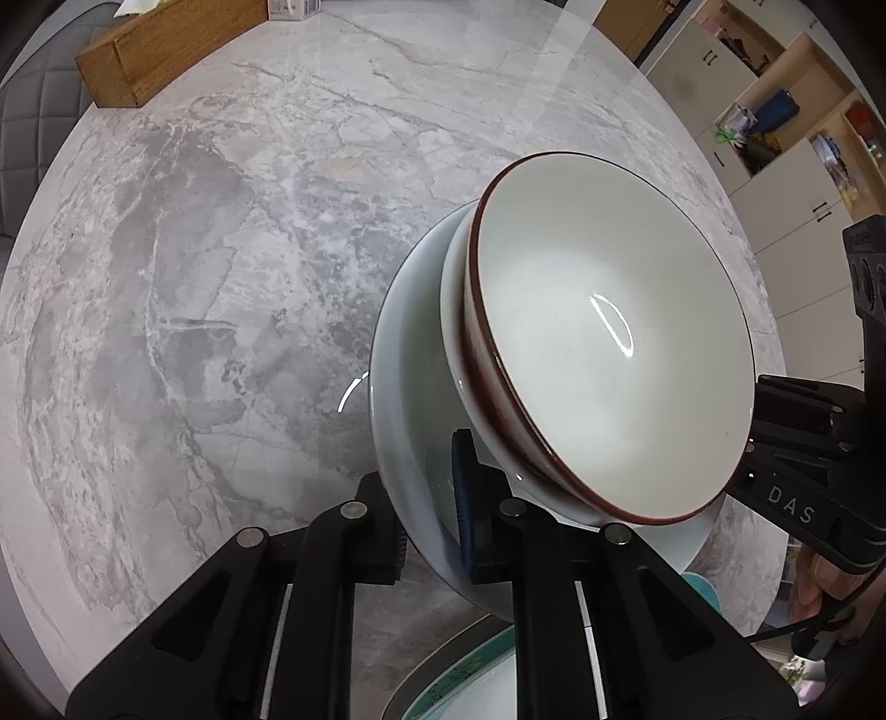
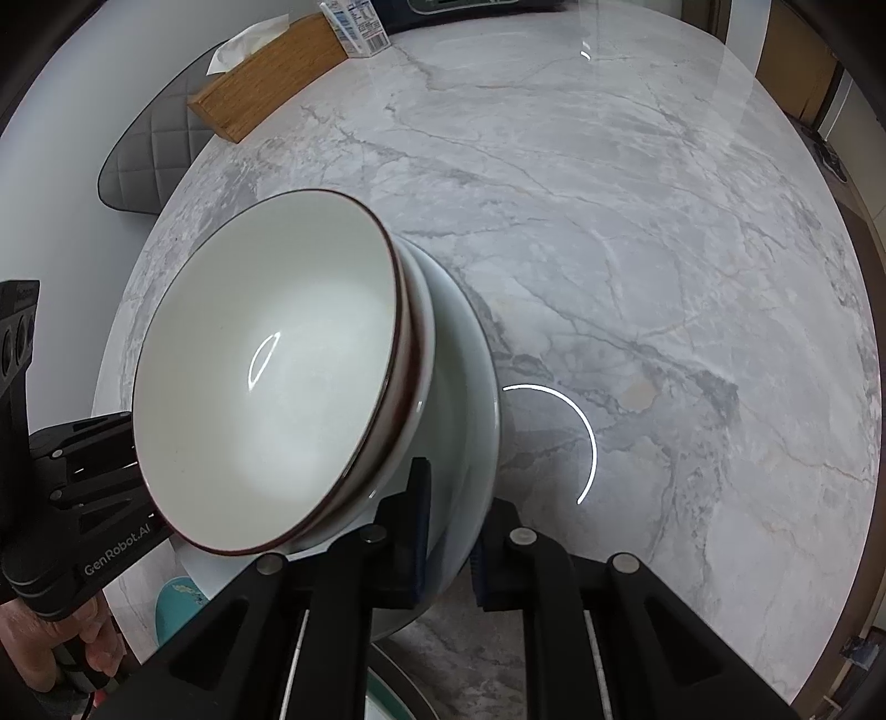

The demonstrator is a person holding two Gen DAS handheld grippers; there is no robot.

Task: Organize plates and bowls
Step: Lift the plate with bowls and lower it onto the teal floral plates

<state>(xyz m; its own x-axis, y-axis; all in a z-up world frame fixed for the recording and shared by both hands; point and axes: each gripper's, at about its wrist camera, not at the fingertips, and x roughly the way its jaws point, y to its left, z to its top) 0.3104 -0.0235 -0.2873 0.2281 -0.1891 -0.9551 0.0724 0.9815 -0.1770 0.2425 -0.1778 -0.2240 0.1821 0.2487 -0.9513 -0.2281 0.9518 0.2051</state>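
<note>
A white bowl with a brown rim [image 1: 603,354] sits nested in another white bowl on a pale plate [image 1: 410,387]. The stack is held above the grey marble table, seen tilted in both views. My left gripper [image 1: 429,515] is shut on the plate's near rim. My right gripper [image 2: 448,531] is shut on the opposite rim of the same plate [image 2: 465,387]. The bowl also shows in the right wrist view [image 2: 266,365]. Each gripper shows at the edge of the other's view.
A teal-rimmed plate [image 1: 470,675] lies under the stack near the table's front edge. A wooden tissue box [image 2: 271,77] and a small carton [image 2: 354,27] stand at the far side. A grey quilted chair [image 2: 149,155] is beyond the table. Cabinets [image 1: 775,138] stand at the right.
</note>
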